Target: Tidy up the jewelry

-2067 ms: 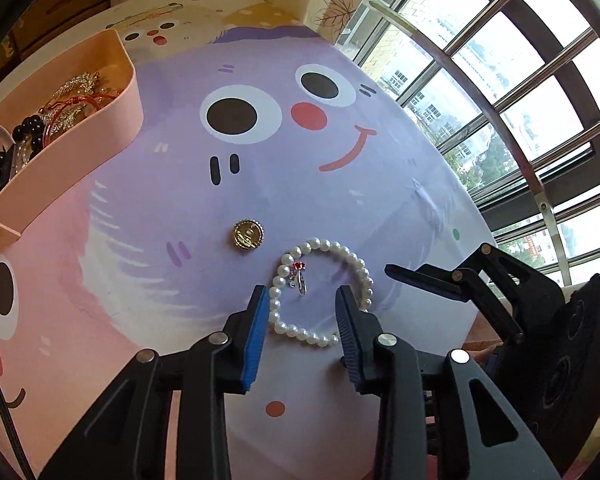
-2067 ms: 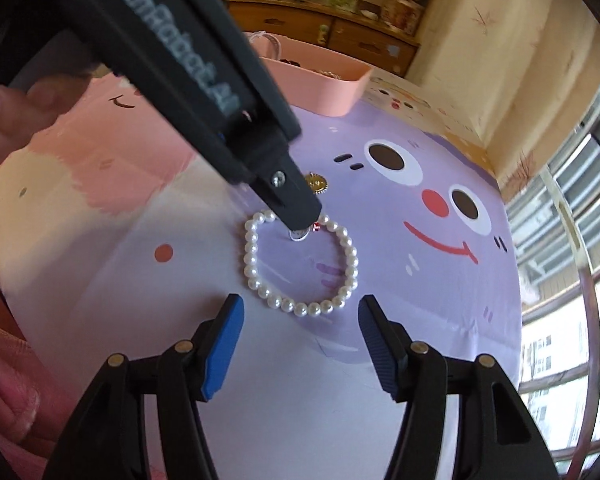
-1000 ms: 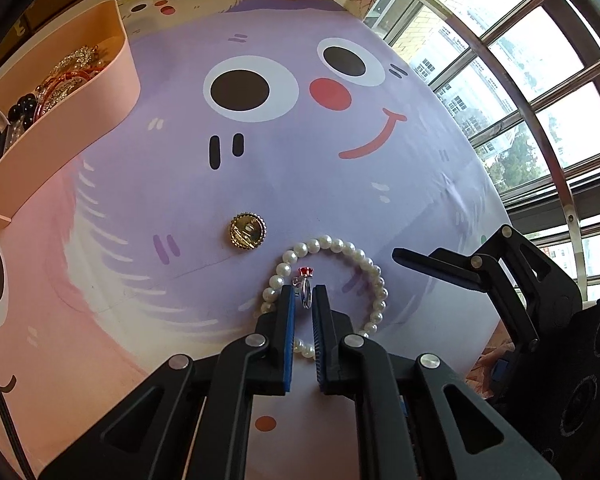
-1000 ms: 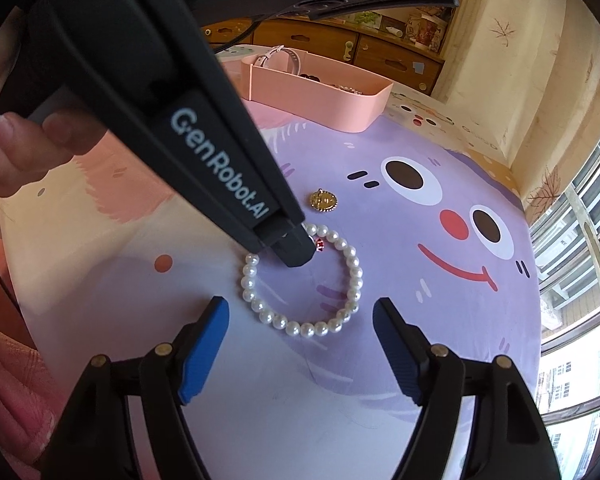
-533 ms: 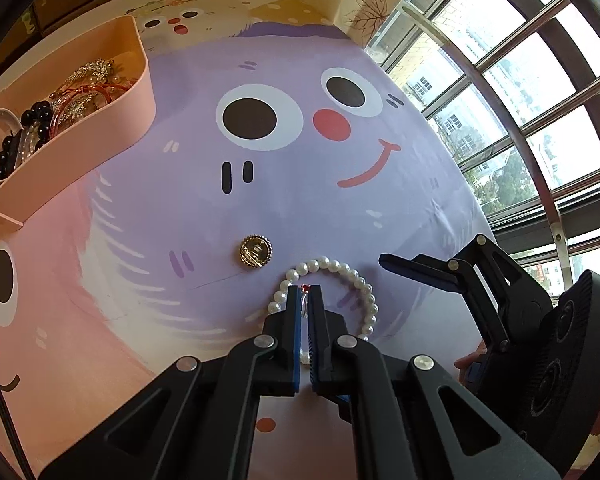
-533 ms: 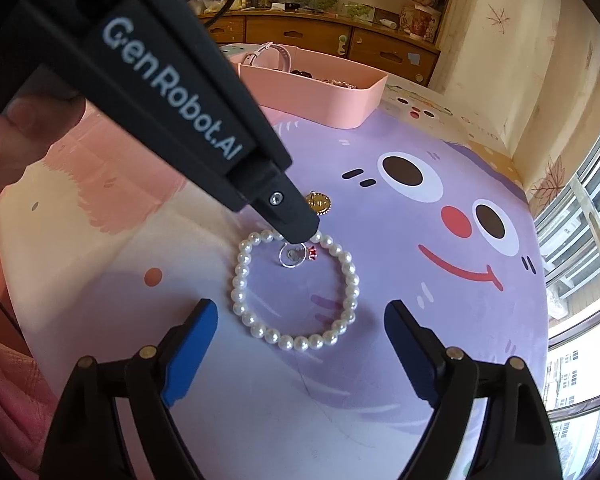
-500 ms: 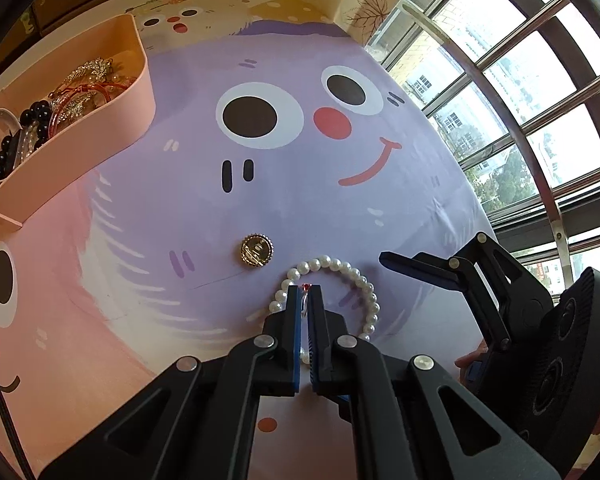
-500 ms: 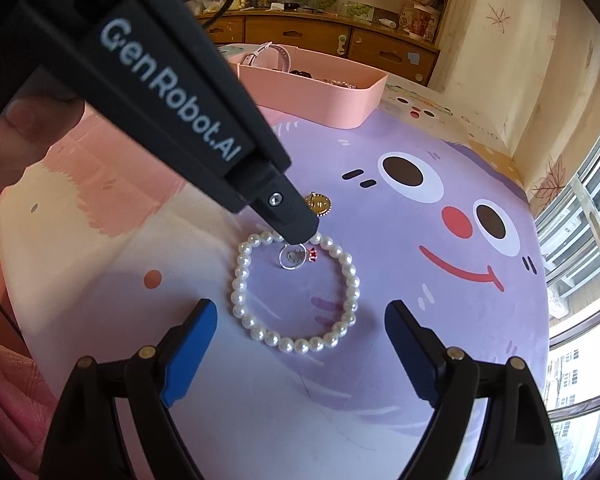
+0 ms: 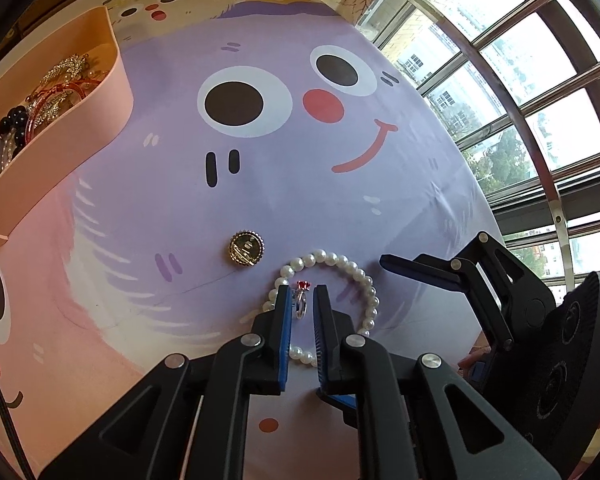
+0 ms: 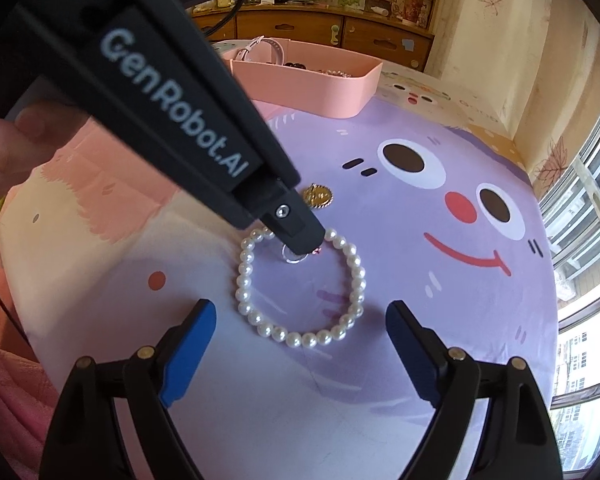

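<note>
A silver ring with a red stone lies on the purple mat inside a white pearl bracelet. My left gripper straddles the ring with a narrow gap on each side, not gripping it. From the right wrist view the ring shows just under the left gripper's tip, inside the bracelet. My right gripper is wide open just in front of the bracelet, empty. A gold round brooch lies just beyond the bracelet.
A pink tray at the far left holds bead bracelets, a red bangle and gold pieces; it also shows in the right wrist view. A window with bars is on the right. A wooden cabinet stands behind.
My left gripper, shut on the ring half a second ago, has opened a little; the ring now sits loose between the fingers. The right gripper stayed open and came lower, closer to the bracelet.
</note>
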